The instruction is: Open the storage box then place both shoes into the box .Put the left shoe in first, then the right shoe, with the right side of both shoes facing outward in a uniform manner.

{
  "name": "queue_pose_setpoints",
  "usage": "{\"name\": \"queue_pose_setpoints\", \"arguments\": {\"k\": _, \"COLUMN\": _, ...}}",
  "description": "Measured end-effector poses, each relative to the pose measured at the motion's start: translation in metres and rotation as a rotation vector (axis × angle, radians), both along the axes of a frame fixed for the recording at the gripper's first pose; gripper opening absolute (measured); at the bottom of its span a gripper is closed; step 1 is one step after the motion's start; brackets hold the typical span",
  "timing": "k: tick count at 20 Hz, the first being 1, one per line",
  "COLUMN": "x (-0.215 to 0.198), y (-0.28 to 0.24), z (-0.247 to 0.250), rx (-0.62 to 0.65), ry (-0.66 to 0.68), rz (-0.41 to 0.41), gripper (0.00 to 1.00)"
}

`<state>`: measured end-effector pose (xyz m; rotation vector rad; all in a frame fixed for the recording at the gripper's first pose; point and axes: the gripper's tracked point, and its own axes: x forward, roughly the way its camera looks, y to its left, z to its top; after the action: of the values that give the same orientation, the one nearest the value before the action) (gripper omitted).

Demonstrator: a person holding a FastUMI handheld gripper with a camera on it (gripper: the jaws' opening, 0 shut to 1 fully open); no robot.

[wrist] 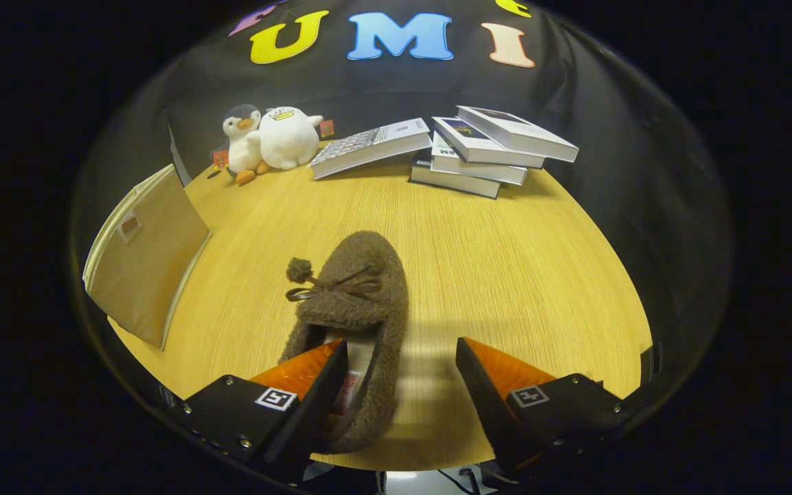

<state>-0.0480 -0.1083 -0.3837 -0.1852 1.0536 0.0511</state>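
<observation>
A brown fuzzy shoe (358,302) with a small bow and pompom lies on the wooden table (506,275), toe pointing away from me. My gripper (403,354) is open. Its left finger (306,375) sits inside the shoe's opening, and its right finger (499,375) stands clear of the shoe on the right, so the shoe's right wall lies between the fingers. A beige fabric storage box (145,258) stands to the left of the shoe, with a handle cutout on the side facing me. Whether its lid is open I cannot tell.
Two plush toys (269,141), a penguin and a white duck, sit at the far left of the table. A leaning book (368,146) and a stack of several books (489,151) lie at the far side. The table's near edge runs just under the fingers.
</observation>
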Motion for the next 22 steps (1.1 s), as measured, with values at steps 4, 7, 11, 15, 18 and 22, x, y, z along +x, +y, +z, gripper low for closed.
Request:
{"name": "queue_pose_setpoints", "arguments": {"k": 4, "x": -0.001, "y": 0.009, "z": -0.013, "rx": 0.050, "ry": 0.053, "rz": -0.040, "gripper": 0.67}}
{"name": "queue_pose_setpoints", "arguments": {"k": 7, "x": 0.004, "y": 0.012, "z": -0.015, "rx": 0.019, "ry": 0.046, "rz": -0.070, "gripper": 0.17}}
{"name": "queue_pose_setpoints", "arguments": {"k": 11, "x": 0.005, "y": 0.020, "z": -0.005, "rx": 0.092, "ry": 0.063, "rz": -0.172, "gripper": 0.05}}
{"name": "queue_pose_setpoints", "arguments": {"k": 15, "x": 0.014, "y": 0.040, "z": 0.015, "rx": 0.159, "ry": 0.048, "rz": -0.246, "gripper": 0.05}}
{"name": "queue_pose_setpoints", "arguments": {"k": 18, "x": 0.020, "y": 0.063, "z": 0.035, "rx": 0.202, "ry": 0.027, "rz": -0.259, "gripper": 0.05}}
{"name": "queue_pose_setpoints", "arguments": {"k": 22, "x": 0.025, "y": 0.100, "z": 0.060, "rx": 0.277, "ry": 0.009, "rz": -0.276, "gripper": 0.05}}
